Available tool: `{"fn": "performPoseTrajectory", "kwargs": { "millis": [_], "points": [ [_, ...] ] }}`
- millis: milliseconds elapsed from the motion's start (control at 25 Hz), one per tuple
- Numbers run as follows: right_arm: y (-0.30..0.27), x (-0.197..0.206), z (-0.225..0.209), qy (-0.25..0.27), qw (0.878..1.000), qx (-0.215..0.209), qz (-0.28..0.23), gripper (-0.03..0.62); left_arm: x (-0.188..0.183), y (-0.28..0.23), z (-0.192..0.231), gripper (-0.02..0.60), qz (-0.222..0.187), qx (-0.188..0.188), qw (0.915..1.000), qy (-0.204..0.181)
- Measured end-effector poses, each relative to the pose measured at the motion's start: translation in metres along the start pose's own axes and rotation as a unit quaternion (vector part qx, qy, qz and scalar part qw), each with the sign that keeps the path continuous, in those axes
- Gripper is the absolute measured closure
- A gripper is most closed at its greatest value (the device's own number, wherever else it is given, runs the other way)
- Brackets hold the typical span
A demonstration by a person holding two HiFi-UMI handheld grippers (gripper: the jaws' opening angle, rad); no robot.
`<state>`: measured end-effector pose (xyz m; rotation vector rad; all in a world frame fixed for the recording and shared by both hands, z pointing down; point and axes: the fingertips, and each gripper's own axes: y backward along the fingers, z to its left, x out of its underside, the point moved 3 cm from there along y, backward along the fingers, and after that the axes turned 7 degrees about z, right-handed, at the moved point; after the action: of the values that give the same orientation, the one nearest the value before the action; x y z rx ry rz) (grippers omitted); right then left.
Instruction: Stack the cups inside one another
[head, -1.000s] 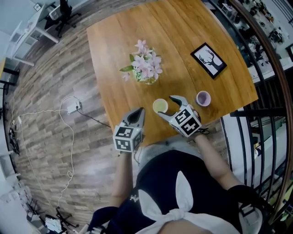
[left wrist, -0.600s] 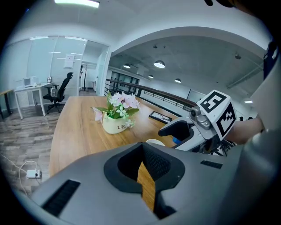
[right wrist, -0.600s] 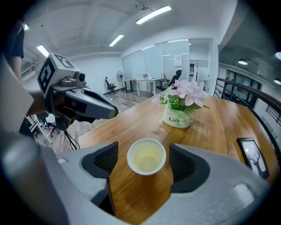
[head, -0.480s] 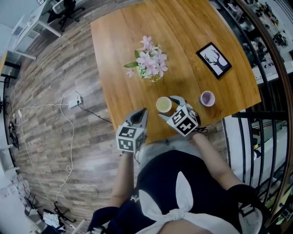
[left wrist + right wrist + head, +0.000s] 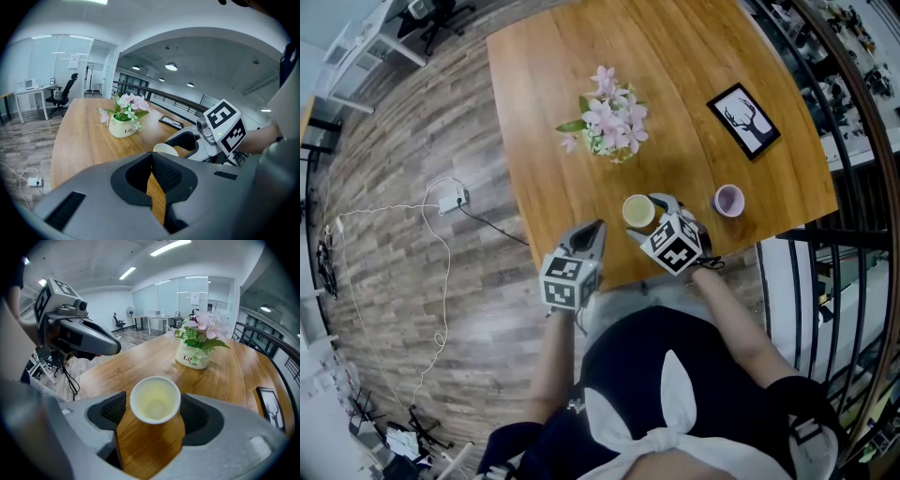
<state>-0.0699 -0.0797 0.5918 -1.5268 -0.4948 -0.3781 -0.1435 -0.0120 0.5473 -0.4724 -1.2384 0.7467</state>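
At the near edge of the table (image 5: 572,84), the left gripper (image 5: 151,157) is held closed and empty. The pale green cup (image 5: 637,211) stands between the wide-open jaws of the right gripper (image 5: 153,401), which should be closed evenly below the rim. The purple cup (image 5: 728,200) is set apart to the right.
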Motion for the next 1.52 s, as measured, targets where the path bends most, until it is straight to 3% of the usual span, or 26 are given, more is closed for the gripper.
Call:
{"fn": "performPoseTrajectory", "kwargs": {
  "millis": [760,1520],
  "points": [
    [-0.003,-0.001,-0.004,0.018,1.0,-0.001,0.013,0.26,-0.003,-0.005,0.003,0.563,0.005,0.007,1.0,-0.001],
    [0.059,-0.033,-0.035,-0.014,0.997,0.049,-0.061,0.26,-0.02,-0.001,0.004,0.563,-0.006,0.006,0.9998,-0.018]
  ]
}}
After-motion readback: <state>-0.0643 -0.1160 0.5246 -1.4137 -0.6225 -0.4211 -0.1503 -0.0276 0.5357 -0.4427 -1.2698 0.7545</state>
